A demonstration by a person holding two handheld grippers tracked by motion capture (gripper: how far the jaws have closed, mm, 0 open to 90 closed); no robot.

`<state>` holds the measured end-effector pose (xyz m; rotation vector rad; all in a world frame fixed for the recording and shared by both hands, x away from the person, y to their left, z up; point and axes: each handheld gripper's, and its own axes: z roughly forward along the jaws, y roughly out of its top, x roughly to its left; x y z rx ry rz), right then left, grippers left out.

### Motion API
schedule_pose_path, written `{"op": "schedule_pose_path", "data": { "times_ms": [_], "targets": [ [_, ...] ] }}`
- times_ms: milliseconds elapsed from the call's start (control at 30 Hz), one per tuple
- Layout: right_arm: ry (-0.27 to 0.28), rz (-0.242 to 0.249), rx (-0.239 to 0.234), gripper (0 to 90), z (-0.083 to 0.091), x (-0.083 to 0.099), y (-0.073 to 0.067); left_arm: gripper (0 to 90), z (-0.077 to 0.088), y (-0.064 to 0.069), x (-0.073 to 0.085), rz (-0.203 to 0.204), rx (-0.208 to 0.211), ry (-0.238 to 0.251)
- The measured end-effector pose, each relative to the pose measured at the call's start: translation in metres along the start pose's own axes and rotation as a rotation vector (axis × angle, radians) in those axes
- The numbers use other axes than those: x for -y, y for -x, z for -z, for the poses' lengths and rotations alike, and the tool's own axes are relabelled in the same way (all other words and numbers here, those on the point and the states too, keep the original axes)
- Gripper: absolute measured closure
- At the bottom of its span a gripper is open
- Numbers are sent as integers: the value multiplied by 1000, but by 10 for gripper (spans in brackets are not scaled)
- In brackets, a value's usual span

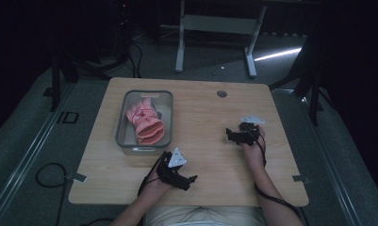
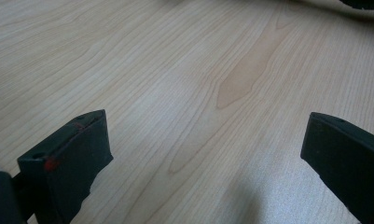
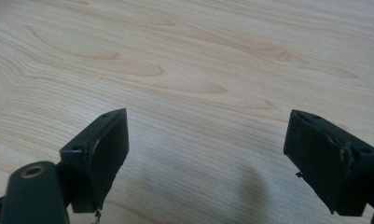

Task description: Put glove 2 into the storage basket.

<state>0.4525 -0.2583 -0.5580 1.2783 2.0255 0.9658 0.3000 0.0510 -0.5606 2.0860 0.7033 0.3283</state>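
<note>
Lower centre, left gripper (image 1: pixel 189 181) and right gripper (image 1: pixel 230 134) both spread wide over bare table (image 1: pixel 210 117); pink glove (image 1: pixel 145 122) fills grey bin (image 1: pixel 124 115) upper left.

One wooden surface (image 1: pixel 201 117), one grey bin (image 1: pixel 123 123) holding one pink glove (image 1: pixel 146 121), and two hand-held grippers: left (image 1: pixel 189 181), right (image 1: pixel 230 135).

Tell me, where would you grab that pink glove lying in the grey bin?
Probably at the cuff end of the pink glove, the bunched open edge nearest the person, which seems to sit highest in the grey bin. Come straight down from above, since the bin's walls block the sides. The left gripper is nearer; its jaws stand open.
</note>
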Motion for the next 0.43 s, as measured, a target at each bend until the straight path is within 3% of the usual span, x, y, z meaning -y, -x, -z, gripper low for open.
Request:
{"op": "schedule_pose_path", "data": {
  "times_ms": [433],
  "targets": [
    [14, 25, -1, 139, -2, 2, -1, 10, 0, 0, 2, -10, -11, -7]
  ]
}}
